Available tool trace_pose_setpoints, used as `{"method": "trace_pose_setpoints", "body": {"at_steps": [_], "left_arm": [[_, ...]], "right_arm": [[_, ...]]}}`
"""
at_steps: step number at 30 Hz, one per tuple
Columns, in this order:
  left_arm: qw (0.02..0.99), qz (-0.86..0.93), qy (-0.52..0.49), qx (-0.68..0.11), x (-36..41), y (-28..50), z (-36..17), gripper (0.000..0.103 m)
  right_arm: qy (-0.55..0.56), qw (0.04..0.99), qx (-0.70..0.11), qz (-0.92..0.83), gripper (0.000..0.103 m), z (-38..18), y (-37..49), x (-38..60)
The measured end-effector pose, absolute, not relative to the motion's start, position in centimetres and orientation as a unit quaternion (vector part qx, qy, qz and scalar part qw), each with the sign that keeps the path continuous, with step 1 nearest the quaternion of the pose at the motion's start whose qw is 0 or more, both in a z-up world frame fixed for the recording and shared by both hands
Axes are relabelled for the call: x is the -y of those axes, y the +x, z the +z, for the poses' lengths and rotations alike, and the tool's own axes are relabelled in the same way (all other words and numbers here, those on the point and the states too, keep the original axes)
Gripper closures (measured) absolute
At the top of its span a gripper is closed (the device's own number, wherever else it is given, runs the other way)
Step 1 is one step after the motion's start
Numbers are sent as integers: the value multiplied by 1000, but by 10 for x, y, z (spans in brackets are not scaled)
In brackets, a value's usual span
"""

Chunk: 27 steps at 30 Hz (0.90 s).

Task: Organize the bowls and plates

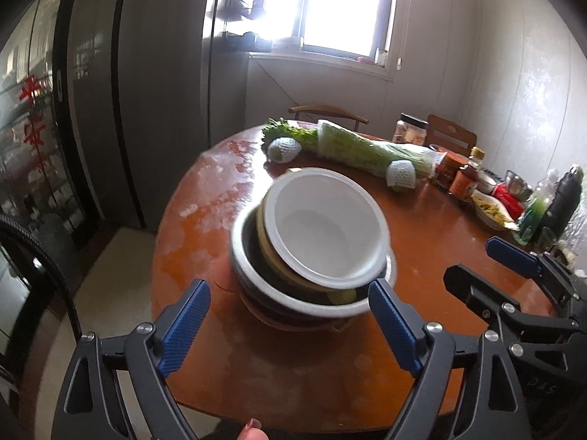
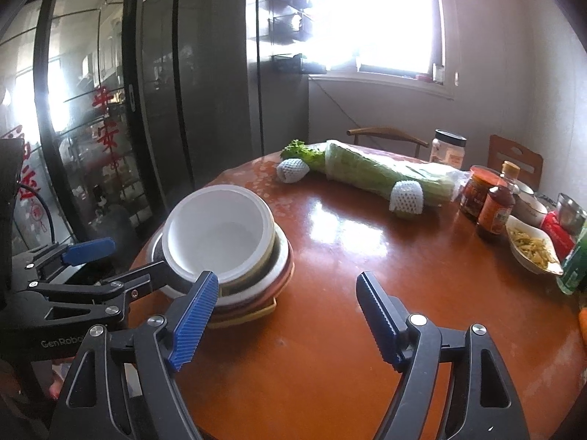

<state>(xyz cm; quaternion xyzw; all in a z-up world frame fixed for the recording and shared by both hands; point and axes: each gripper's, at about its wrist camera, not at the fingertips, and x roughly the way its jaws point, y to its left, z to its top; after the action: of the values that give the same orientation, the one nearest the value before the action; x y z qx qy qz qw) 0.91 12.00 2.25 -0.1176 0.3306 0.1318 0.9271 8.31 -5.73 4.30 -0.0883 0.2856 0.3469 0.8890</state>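
Tongs angled down, spread toward stacked bowls.

A round brown table carries a long bundle of leafy greens in clear wrap, lying across its far side, with two white foam-net sleeves beside it, one near each end. At the right edge stand a clear jar with a black lid, red sauce jars and bottles, a small dish of pale yellow food, a steel cup and a dark flask. Two wooden chairs sit behind the table, under a bright window. A dark fridge and a glass door with red characters stand left
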Motion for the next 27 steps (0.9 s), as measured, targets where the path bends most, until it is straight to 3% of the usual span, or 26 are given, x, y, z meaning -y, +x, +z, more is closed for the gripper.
{"method": "trace_pose_setpoints", "body": {"at_steps": [27], "left_arm": [[924,133,-116,-339,-94,-11,12,15]], "right_arm": [[-100,894,-294,323,22,29,50,91]]}}
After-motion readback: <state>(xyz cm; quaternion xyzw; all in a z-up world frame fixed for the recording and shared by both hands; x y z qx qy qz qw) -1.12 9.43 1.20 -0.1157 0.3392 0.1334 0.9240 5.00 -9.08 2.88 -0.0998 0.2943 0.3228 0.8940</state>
